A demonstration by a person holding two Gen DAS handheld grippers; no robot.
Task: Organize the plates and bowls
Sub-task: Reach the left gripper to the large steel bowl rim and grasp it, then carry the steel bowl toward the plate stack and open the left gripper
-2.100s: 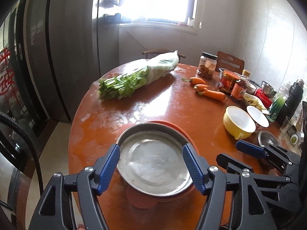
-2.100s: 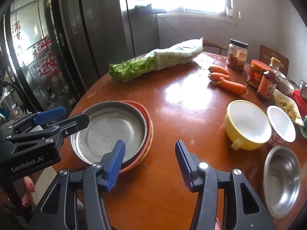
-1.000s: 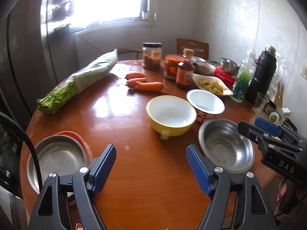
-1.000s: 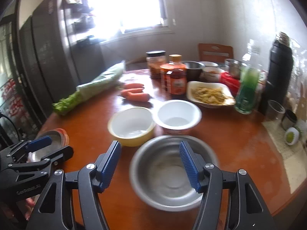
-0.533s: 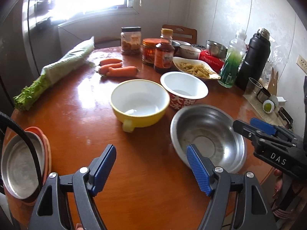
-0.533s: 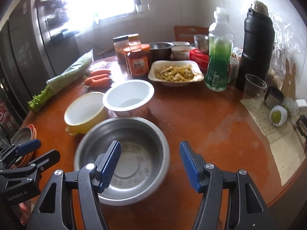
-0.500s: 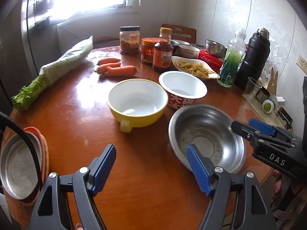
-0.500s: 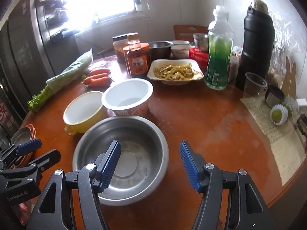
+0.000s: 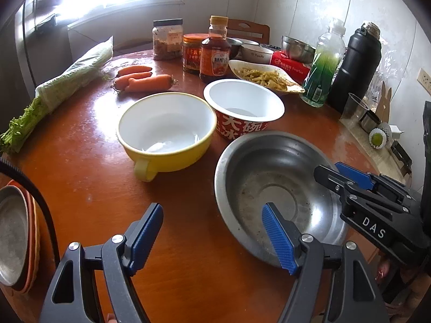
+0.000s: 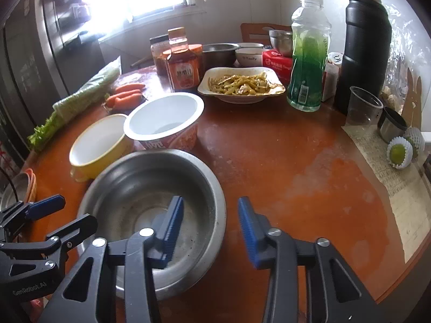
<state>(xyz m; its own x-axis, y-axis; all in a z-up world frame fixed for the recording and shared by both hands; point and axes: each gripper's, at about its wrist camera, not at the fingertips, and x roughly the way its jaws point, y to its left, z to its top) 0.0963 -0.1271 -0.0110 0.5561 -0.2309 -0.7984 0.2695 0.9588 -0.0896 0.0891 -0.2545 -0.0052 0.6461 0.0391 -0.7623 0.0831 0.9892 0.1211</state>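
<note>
Both grippers have closed in on the steel bowl [image 10: 150, 202] over the last half second, and the right gripper [image 10: 210, 226] has dropped so its jaws now straddle the bowl's right rim, one blue pad inside the basin and the other outside over bare wood; the jaws are open and not yet touching the metal as far as the right wrist view shows. The left gripper [image 9: 212, 237] hangs with its jaws spread wide and empty above the near edge of the bench [image 9: 89, 188], its right pad overlapping the bowl's near-left rim in the left wrist view, its left pad over open wood. That steel bowl sits close to the near edge of the round bench, right of centre. Just beyond it stand the yellow bowl [image 9: 165, 132], handle toward the near edge, and the red-and-white bowl [image 9: 243, 110], side by side and close to touching; the red-and-white one's base is nearly against the steel rim. At the left edge lies the stack of plates [image 9: 16, 237], a steel plate on top of orange ones, well apart from the bowls with a broad stretch of bare wood between. To the right of the steel bowl the bench runs open to its right edge, where a sheet of paper [image 10: 390, 158] lies. Jars, bottles and a dish of food [image 10: 241, 84] crowd the far edge.
</note>
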